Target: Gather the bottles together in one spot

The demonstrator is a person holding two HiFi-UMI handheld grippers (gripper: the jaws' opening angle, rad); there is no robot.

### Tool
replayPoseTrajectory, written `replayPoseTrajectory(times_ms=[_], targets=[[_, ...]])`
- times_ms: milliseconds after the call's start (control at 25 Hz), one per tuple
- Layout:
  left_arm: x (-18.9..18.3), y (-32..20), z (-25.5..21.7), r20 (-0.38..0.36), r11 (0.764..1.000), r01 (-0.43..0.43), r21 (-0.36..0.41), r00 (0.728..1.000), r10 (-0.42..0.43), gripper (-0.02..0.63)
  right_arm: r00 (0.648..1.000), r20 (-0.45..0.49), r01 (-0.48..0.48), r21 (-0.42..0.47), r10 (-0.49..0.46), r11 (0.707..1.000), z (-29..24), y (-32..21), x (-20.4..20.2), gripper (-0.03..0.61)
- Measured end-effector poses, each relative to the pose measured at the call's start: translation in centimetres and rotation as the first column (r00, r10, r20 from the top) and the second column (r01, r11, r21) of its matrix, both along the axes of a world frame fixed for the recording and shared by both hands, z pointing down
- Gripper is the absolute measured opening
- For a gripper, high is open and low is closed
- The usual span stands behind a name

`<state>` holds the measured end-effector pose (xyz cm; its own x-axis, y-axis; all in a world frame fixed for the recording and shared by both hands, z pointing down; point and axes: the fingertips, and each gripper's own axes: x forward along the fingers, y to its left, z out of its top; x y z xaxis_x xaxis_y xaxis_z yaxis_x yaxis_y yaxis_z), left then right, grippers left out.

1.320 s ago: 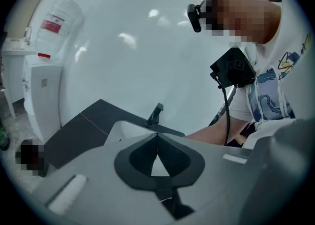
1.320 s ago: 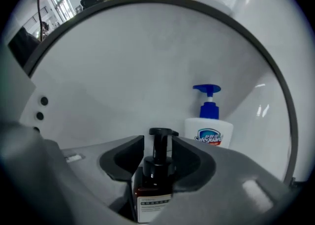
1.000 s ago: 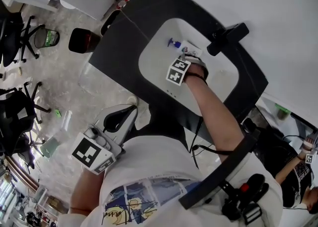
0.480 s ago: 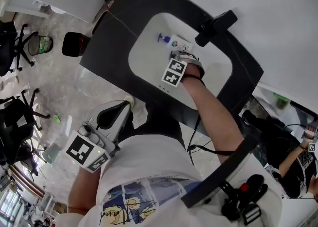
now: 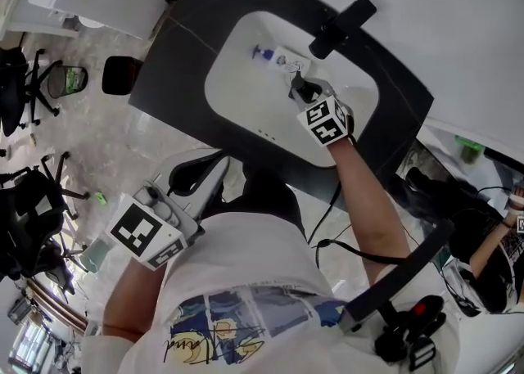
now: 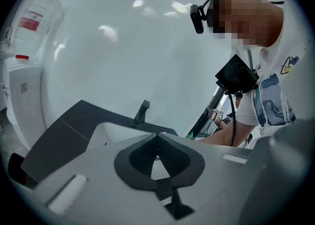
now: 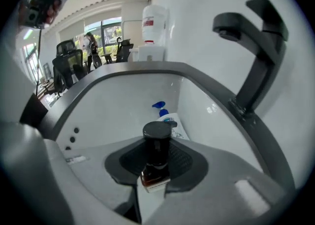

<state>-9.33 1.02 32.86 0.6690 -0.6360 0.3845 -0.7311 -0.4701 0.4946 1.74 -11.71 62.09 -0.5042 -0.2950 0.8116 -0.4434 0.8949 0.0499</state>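
Note:
My right gripper [image 5: 301, 91] hangs over the white sink basin [image 5: 237, 94], shut on a small dark bottle [image 5: 295, 84]. In the right gripper view that bottle [image 7: 157, 146] has a black cap and brownish contents, and it stands upright between the pads of the right gripper [image 7: 156, 160]. A white bottle with a blue pump [image 5: 273, 56] lies on the basin floor near the back wall, just beyond the held bottle [image 7: 171, 120]. My left gripper [image 5: 211, 173] is low at the left, off the counter, its jaws closed tip to tip [image 6: 157, 135] with nothing between them.
A black faucet [image 5: 340, 22] stands on the dark counter [image 5: 180, 53] behind the basin and reaches over it [image 7: 251, 47]. A dark bin [image 5: 121, 74] and office chairs [image 5: 33, 200] stand on the floor at the left. Another person [image 5: 499, 258] is at the right.
My right gripper has risen out of the basin with the dark bottle and rolled, so its marker cube now sits to the right. The left gripper shifted a little.

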Motion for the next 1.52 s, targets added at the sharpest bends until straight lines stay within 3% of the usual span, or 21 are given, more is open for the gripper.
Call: replayPoseTrajectory(times_ms=[240,440,720,960,1520], targets=[[2.2,-0.3,-0.1,0.005,0.996,-0.087,0.000,0.996,0.087,0.002,0.969,0.152,-0.196,0.003,0.193,0.981,-2.5,0.1,3.1,0.086],[3.8,-0.3,-0.2,0.004,0.989,-0.147,0.009,0.989,0.147,0.002,0.939,0.235,-0.266,0.034,0.251,0.963,-5.8,-0.4,4.6,0.086],[6.0,-0.8,-0.8,-0.008,0.976,-0.214,0.030,0.977,0.214,0.002,0.913,0.333,-0.290,0.125,0.235,0.949,-12.9,-1.8,7.1,0.086],[7.7,-1.4,-0.9,-0.004,0.968,-0.247,0.042,0.969,0.247,0.002,0.906,0.363,-0.310,0.214,0.219,0.927,-16.4,-5.0,10.5,0.086],[7.5,-2.5,-1.0,0.025,0.977,-0.213,0.026,0.977,0.212,0.002,0.896,0.398,-0.314,0.253,0.197,0.915,-15.9,-13.0,13.6,0.086]])
